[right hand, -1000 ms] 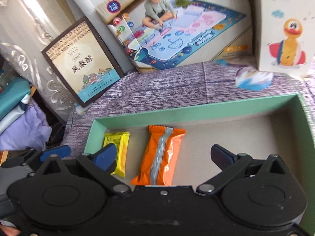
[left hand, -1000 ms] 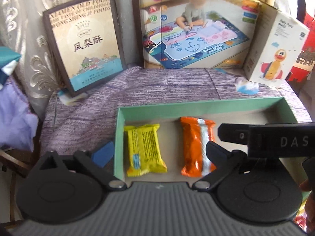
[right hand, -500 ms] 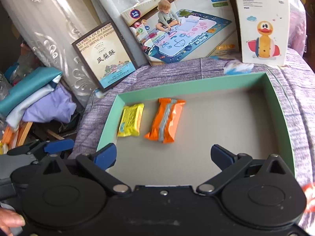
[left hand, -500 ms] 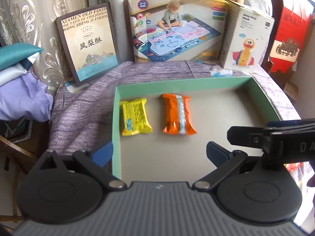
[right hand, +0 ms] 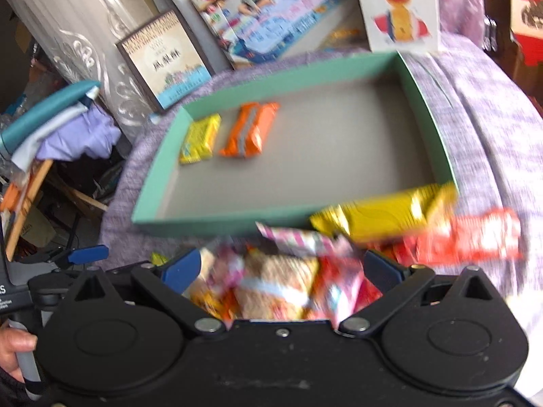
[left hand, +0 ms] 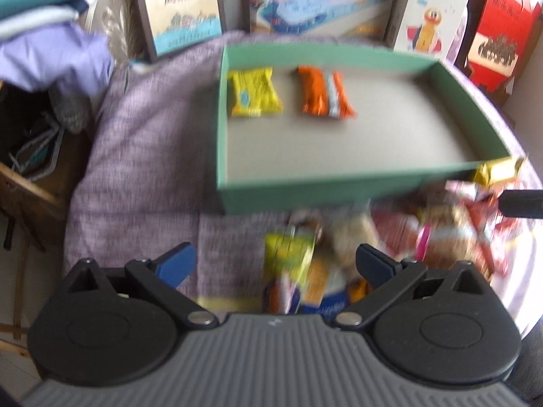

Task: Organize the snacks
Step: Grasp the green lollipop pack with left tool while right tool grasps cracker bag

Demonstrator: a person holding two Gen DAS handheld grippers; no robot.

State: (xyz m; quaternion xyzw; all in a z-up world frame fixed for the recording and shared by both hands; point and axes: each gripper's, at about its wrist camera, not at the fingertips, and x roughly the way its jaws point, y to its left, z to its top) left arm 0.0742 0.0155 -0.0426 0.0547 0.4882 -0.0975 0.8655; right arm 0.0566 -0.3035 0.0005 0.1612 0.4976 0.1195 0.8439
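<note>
A shallow green box (left hand: 305, 188) (right hand: 217, 218) lies on the purple cloth. Inside at its far left lie a yellow snack packet (left hand: 254, 91) (right hand: 200, 139) and an orange snack packet (left hand: 324, 90) (right hand: 249, 129). A blurred pile of loose snacks (left hand: 339, 247) (right hand: 305, 271) lies in front of the box's near wall, with a long yellow packet (right hand: 383, 213) and a red packet (right hand: 475, 234) on its right. My left gripper (left hand: 275, 264) is open above the pile's left part. My right gripper (right hand: 281, 268) is open above the pile.
A brown pastry box (left hand: 180, 6) (right hand: 166, 61), a play-mat box (left hand: 312, 0) (right hand: 271, 13) and a duck toy box (left hand: 431, 13) (right hand: 397, 6) stand behind. A red bag (left hand: 505, 27) is at the right. Folded clothes (left hand: 47, 34) (right hand: 61, 125) lie left. The cloth's left edge drops off.
Both grippers have pulled back from the box towards me. The pile of loose snacks in front of the box has come into view. Both stay open.
</note>
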